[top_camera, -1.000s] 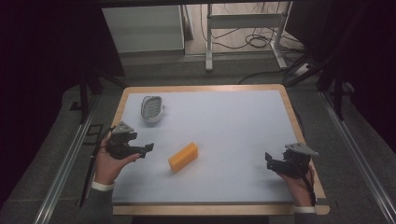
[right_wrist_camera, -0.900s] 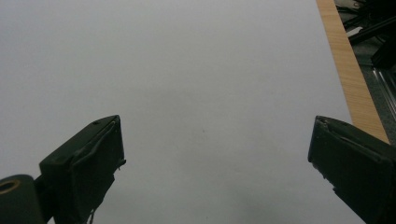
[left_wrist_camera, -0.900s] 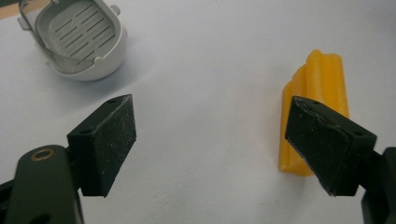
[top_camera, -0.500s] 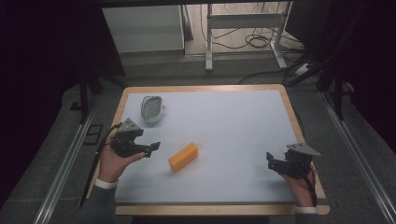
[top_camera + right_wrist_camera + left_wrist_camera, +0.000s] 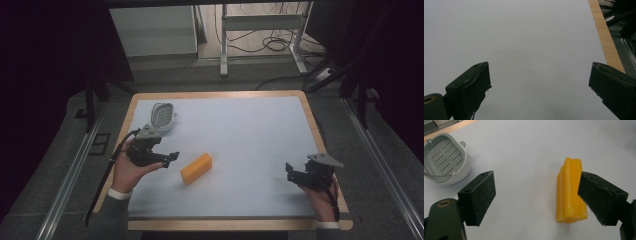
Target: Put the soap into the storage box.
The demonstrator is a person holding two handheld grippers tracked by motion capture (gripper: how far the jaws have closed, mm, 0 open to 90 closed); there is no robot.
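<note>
Yellow block (image 5: 196, 168): lies mid-tabletop (image 5: 250, 145), long axis running 8 to 2 o'clock.
Left tool (image 5: 172, 157): released, jaws spread; block just beside at 4 o'clock.
Right tool (image 5: 290, 171): released, well apart at 3 o'clock.
Nearer: left.

Grey slotted basket (image 5: 445, 161) sits out past the left-hand finger (image 5: 477, 197) of the left gripper (image 5: 536, 187), beyond its tip and well clear of it. It is upright on the white tabletop (image 5: 524, 150) (thin wire handle folded down at the rim). Ahead of the right gripper (image 5: 539, 75) fingers (image 5: 469, 87) is more white top, with the wooden edge strip (image 5: 602, 32) running past the right-hand finger. Behind the table are metal stand legs (image 5: 223, 45), loose cables (image 5: 272, 42) and a white panel (image 5: 152, 30).
</note>
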